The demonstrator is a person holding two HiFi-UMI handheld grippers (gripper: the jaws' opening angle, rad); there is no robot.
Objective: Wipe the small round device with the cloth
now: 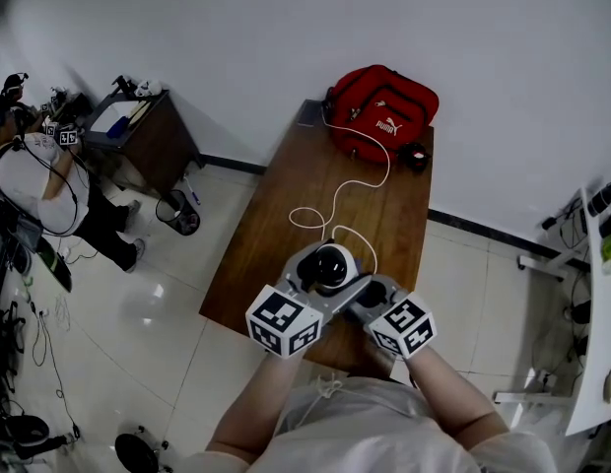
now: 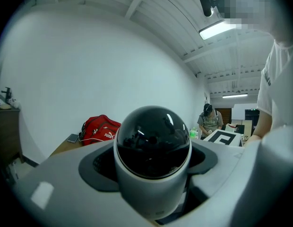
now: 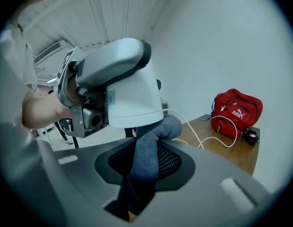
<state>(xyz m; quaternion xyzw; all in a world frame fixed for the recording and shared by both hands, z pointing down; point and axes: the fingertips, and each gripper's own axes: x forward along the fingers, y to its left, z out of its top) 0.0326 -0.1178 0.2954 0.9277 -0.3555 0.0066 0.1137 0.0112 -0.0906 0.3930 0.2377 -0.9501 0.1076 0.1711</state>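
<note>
The small round device, a white body with a glossy black dome, is held above the front of the wooden table. My left gripper is shut on it, its wide jaws pressing the white body from both sides. A white cable runs from the device towards the back. My right gripper is shut on a grey-blue cloth. The cloth's bunched top touches the lower edge of the device.
A red bag lies at the table's far end, with a phone on its left and a small black item on its right. A person, a dark cabinet and a bin are at the left.
</note>
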